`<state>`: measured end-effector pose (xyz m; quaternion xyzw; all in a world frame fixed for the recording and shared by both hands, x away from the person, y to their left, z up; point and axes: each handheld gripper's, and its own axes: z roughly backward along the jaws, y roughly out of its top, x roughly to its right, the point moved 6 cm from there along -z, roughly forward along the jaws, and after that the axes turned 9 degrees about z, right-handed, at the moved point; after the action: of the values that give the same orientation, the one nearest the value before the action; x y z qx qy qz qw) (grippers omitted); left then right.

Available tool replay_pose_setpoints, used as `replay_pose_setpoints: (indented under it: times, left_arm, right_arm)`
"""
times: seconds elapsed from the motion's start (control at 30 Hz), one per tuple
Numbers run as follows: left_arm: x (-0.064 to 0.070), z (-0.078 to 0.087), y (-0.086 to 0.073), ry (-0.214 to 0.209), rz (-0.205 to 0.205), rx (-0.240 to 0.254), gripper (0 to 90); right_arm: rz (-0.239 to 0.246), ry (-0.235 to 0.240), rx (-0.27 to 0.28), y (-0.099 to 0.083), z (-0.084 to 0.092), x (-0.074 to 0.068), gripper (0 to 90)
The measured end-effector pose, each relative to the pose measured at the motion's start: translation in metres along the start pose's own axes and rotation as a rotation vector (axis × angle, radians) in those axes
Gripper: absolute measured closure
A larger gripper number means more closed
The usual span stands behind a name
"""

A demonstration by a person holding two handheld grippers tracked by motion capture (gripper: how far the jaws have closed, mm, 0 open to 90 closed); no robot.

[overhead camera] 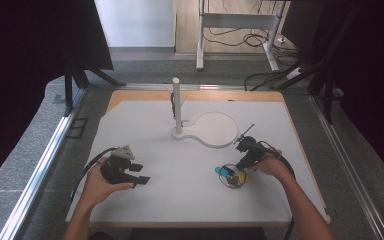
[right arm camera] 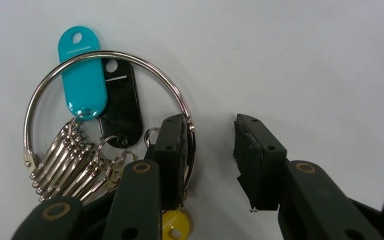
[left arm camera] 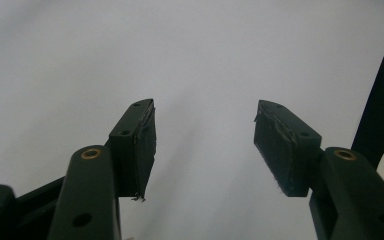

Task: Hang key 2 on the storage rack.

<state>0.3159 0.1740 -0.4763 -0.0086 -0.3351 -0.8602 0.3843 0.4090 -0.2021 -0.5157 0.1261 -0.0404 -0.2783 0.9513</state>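
A large metal key ring lies flat on the white board. It carries a teal tag, a black tag, a yellow tag and a bunch of keys. My right gripper is down at the ring's right edge. The wire runs along the inner face of one jaw, and the other jaw stands well off it. In the high view the ring sits at the right gripper's tips. My left gripper hovers over bare board, open with nothing between its jaws, at the front left.
A white upright post stands on a flat white base with a round plate at the middle back of the board. A thin rod lies beside the plate. Black curtains and table legs surround the board.
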Motion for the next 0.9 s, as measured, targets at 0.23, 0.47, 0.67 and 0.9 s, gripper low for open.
replay_pose_setpoints:
  times: [0.23, 0.47, 0.67, 0.9]
  left_arm:
    - [0.000, -0.003, -0.001, 0.001, -0.006, -0.012, 42.7]
    - [0.001, -0.005, -0.001, 0.006, 0.000, -0.014, 42.7]
    - [0.002, -0.006, -0.001, 0.009, 0.000, -0.016, 42.7]
    - [0.002, -0.006, -0.001, 0.011, -0.003, -0.020, 42.7]
  right_arm:
    - [0.028, 0.001, -0.036, 0.000, 0.000, -0.005, 70.9]
    - [0.019, 0.001, -0.127, 0.004, -0.001, -0.008, 71.4]
    - [0.020, -0.013, -0.191, 0.010, -0.003, -0.012, 78.8]
    - [-0.017, 0.006, -0.195, 0.010, -0.004, -0.012, 85.3]
